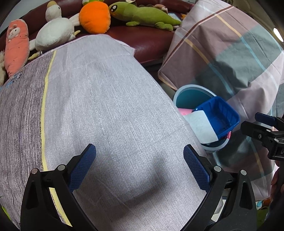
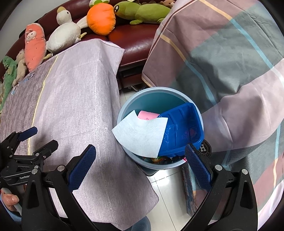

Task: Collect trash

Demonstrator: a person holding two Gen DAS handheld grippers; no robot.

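Both tongs, left [image 1: 139, 158] and right [image 2: 140, 158], gape empty. The tray [image 2: 181, 129] and napkin [image 2: 142, 136] at the bin's [image 2: 124, 108] six o'clock rim could tip out if nudged.

Both wrist fisheyes look steeply down, close over the cloth-covered table [image 1: 110, 99] (right view nearer the bin [image 2: 179, 164]), sharing both.

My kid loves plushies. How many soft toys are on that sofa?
7 visible: goose, orange carrot, green lizard, pink carrot, beige toy, green dinosaur at left, a brown one behind. More may be hidden.
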